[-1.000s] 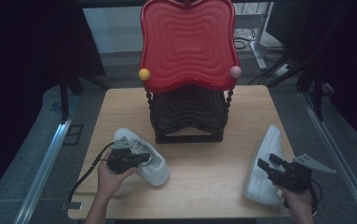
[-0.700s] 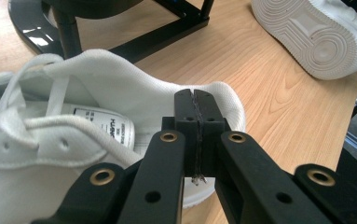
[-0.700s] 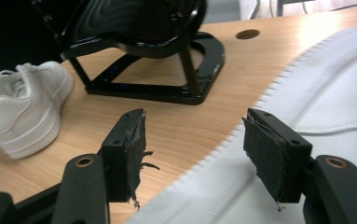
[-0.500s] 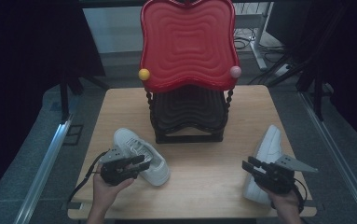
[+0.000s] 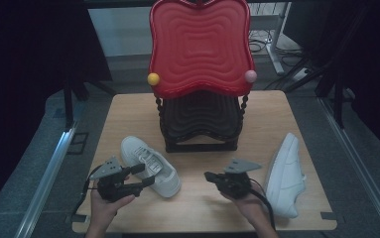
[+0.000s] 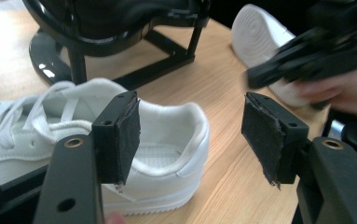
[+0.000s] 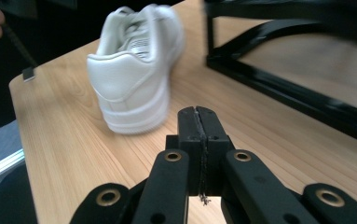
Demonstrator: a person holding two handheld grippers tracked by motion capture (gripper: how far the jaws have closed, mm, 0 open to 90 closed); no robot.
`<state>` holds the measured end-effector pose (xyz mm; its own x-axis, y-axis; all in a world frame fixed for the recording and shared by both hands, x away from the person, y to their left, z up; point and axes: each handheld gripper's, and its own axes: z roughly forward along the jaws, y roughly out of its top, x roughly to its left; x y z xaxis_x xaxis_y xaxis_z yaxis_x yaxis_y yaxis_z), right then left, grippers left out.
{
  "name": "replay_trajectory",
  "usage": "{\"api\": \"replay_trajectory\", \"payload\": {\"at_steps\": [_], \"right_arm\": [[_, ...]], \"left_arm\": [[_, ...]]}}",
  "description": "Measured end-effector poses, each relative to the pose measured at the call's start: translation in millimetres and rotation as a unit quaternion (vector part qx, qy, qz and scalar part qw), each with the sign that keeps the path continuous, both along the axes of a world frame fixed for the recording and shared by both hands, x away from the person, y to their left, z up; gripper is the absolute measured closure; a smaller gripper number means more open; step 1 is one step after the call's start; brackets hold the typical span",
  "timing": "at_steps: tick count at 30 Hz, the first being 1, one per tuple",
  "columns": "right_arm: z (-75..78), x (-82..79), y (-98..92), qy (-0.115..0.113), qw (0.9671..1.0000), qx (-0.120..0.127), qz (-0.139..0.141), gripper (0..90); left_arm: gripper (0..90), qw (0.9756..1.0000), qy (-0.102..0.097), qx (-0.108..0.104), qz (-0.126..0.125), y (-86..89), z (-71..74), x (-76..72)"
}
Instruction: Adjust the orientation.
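Left gripper (image 5: 145, 175) has just been opening; jaws now stand wide apart, straddling the heel collar of the left shoe (image 5: 150, 165) without pressing it. One pad (image 6: 128, 135) is just at the collar, the other hangs over bare table (image 5: 197, 206). That shoe stands upright on its sole, in front of the black rack (image 5: 200, 126) under the red tray (image 5: 200, 47).

Right gripper (image 5: 212, 177) has just been closing; jaws together on nothing, pointing toward that shoe's heel (image 7: 129, 70) from mid-table. The right shoe (image 5: 285, 173) lies on its side near the right edge, well apart from both grippers.

My read: the next step is regripping the left shoe. I'd centre the heel collar between the left pads, go deeper over the rim, keep laces out, then clamp squarely.
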<state>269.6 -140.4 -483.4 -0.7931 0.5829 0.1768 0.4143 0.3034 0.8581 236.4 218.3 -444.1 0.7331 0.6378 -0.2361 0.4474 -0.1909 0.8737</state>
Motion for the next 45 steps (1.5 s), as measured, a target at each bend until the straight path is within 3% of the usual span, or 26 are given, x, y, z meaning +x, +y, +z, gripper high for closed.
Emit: {"api": "replay_trajectory", "payload": {"at_steps": [2, 11, 15, 21, 22, 28, 34, 40, 45], "right_arm": [[-6.4, 10.1, 20.9, 0.005, 0.9999, -0.005, 0.012, 89.4], [-24.6, 35.9, 70.4, 0.023, 0.9992, -0.022, 0.022, 89.4], [-26.4, 34.8, 82.7, 0.015, 0.9992, -0.030, 0.023, 89.4], [-29.3, 30.1, 90.2, 0.022, 0.9980, -0.014, 0.057, 89.5], [-31.5, 26.4, 97.2, 0.022, 0.9968, -0.009, 0.077, 89.5], [-35.9, 21.7, 121.6, 0.031, 0.9931, -0.004, 0.113, 89.5], [-37.6, 15.4, 164.5, 0.040, 0.9862, -0.005, 0.160, 89.4], [-43.9, 12.4, 197.0, 0.045, 0.9846, 0.007, 0.169, 89.5], [-46.3, 10.6, 206.0, 0.049, 0.9839, 0.014, 0.171, 89.4]], "left_arm": [[37.6, 1.0000, -0.005, -0.005, 0.000, 1.6, 1.8, -2.0], [37.4, 0.9999, -0.009, -0.005, 0.004, 3.7, 2.7, -3.2], [37.5, 0.9998, -0.017, -0.009, 0.007, 6.3, 4.3, -4.1], [37.5, 0.9996, -0.021, -0.012, 0.015, 11.4, 6.9, -5.2], [37.5, 0.9995, -0.022, -0.014, 0.016, 12.3, 7.4, -5.6], [37.5, 0.9988, -0.034, -0.018, 0.031, 23.2, 12.9, -11.1], [37.4, 0.9973, -0.045, -0.031, 0.049, 39.3, 20.1, -16.6], [37.4, 0.9961, -0.050, -0.042, 0.059, 50.8, 22.5, -19.7], [37.3, 0.9960, -0.046, -0.047, 0.061, 54.4, 20.2, -18.3]]}}
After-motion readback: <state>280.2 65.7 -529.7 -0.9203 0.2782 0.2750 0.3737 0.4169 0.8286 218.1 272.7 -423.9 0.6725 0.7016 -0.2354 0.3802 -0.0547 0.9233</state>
